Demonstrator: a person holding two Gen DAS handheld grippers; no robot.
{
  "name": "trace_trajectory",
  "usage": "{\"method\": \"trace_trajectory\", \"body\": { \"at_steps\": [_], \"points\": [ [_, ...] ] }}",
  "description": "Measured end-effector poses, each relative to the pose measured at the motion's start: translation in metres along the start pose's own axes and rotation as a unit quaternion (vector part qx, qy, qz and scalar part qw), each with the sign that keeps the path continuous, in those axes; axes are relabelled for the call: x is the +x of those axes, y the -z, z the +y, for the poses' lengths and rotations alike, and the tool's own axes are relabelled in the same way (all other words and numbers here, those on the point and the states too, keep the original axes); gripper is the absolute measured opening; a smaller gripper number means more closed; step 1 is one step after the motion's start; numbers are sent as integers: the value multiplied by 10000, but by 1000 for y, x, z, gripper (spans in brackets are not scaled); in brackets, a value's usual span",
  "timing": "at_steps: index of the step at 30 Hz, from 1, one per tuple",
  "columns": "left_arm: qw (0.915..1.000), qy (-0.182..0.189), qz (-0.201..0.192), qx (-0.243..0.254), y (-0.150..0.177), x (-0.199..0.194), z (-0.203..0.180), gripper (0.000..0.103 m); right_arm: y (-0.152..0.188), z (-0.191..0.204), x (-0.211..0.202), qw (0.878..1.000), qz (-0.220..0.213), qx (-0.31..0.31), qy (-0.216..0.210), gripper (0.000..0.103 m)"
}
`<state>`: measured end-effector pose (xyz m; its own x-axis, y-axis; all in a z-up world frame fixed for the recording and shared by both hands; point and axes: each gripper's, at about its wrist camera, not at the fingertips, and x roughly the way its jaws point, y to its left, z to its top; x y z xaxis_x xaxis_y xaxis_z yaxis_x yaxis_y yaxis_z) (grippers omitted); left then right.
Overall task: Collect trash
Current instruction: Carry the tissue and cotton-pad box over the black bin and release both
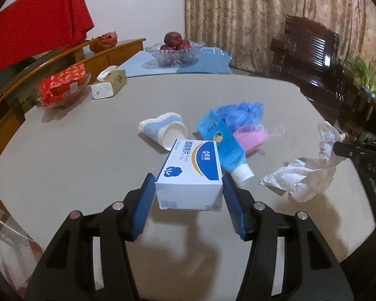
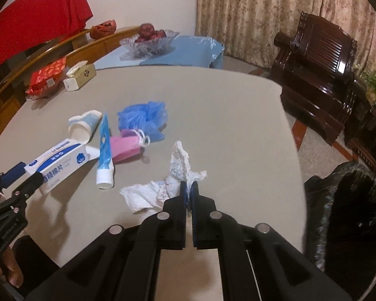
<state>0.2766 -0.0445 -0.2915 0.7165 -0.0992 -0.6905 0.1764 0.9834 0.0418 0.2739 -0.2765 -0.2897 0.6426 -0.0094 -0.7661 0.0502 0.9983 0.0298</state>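
Left gripper (image 1: 189,190): ribbed blue pads clamped on a glossy white-and-blue cardboard box (image 1: 190,175), lifted off the table (image 1: 75,150). Right gripper (image 2: 189,190): clenched on a crumpled white tissue (image 2: 163,188) (thin, wrinkled). Beyond, lying on the smooth grey tabletop: a soft blue tube (image 2: 105,150), a tipped paper cup (image 2: 84,126), a pink mask (image 2: 127,145), a bunched blue plastic bag (image 2: 145,118). Farther off, apples (image 1: 174,41) heaped in a cut-glass bowl (image 1: 174,52).

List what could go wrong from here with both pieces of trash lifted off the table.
1. The left tongs hold the white and blue box only by its near end; it may tip or slip out.
2. The crumpled tissue hangs loosely from the shut right tongs and might tear or drop.
3. The dangling tissue could brush the blue tube.
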Motion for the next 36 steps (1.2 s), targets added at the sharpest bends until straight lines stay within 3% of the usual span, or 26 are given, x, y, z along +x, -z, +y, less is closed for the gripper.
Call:
{"method": "trace_trajectory", "body": {
  "at_steps": [11, 19, 36],
  "points": [
    [9996, 0, -267, 43, -22, -50, -29, 53, -7, -39, -55, 9992, -357, 88, 160, 3],
    [9998, 43, -203, -24, -20, -70, -60, 53, -2, -73, -85, 9982, -486, 121, 344, 3],
    [9972, 546, -291, 418, -23, -95, -186, 53, 23, -171, -130, 9936, -595, 449, 844, 3]
  ]
}}
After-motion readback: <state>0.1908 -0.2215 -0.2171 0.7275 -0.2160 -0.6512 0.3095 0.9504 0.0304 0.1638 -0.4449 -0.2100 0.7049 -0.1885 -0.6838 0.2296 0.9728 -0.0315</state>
